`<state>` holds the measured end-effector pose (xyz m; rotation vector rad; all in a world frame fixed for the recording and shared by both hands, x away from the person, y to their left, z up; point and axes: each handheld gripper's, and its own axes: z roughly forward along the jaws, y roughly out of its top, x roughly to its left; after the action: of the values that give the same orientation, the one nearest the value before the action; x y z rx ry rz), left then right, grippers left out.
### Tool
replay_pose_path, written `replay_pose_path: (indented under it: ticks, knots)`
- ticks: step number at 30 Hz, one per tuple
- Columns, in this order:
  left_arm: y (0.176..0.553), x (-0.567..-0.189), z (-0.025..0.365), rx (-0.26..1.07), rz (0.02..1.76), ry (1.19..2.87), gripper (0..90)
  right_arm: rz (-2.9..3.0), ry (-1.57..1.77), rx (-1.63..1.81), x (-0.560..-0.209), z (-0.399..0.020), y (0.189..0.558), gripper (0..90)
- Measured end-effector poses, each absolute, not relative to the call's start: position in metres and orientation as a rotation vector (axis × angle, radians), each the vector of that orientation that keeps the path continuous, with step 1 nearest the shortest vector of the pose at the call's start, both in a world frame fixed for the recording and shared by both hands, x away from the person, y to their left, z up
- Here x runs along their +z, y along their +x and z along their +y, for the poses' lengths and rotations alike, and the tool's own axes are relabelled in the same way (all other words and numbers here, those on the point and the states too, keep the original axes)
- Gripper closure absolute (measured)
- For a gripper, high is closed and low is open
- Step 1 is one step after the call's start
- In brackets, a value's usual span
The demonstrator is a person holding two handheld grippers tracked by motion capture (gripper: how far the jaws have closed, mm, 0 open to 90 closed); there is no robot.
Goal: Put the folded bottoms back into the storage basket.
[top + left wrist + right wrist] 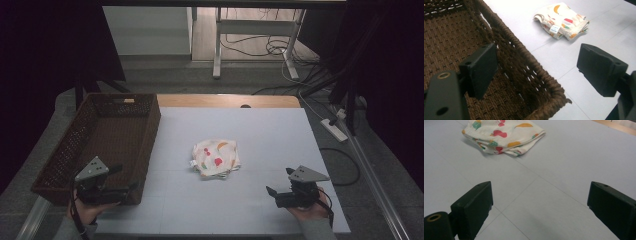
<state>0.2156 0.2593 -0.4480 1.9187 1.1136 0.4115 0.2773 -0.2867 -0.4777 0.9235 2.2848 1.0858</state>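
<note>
The folded cloth (216, 158), cream with red, orange and green fruit prints, lies flat near the middle of the pale desk (260, 140), and the whole matter turns on how it sits between the two tongs. In the high view the left tongs (131, 186) hover at the near left, over the near right corner of the brown woven basket (75, 145), while the right tongs (270, 190) hang over the near right part of the desk; the cloth lies farther away than both and between them, to the right of the left tongs and to the left of the right tongs. Both are well apart from it, and the gap looks slightly smaller on the right side, though the difference is small. Both pairs of jaws stand spread wide with nothing between them: the left gripper view shows the basket rim (529, 65) running between its jaws, not touched, with the cloth (561, 21) beyond at the far right, and the right gripper view shows bare desk between its jaws with the cloth (504, 135) ahead and to the far left. The bundle is nearly square, a little longer left to right, its layered folded edges facing the near side and its small white label (554, 29) on the left edge. As I judge it, the right hand has the clearer path to the cloth, since the basket wall stands by the left tongs.
</note>
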Motion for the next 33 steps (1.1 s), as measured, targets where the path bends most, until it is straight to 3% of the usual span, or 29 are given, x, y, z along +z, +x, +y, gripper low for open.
replay_pose_path:
  ticks: [33]
  knots:
    - [0.219, -0.436, 0.241, 0.4, 1.068, 1.918, 16.6, 2.332, 0.924, 1.106, -0.483, -0.286, 0.278, 6.7]
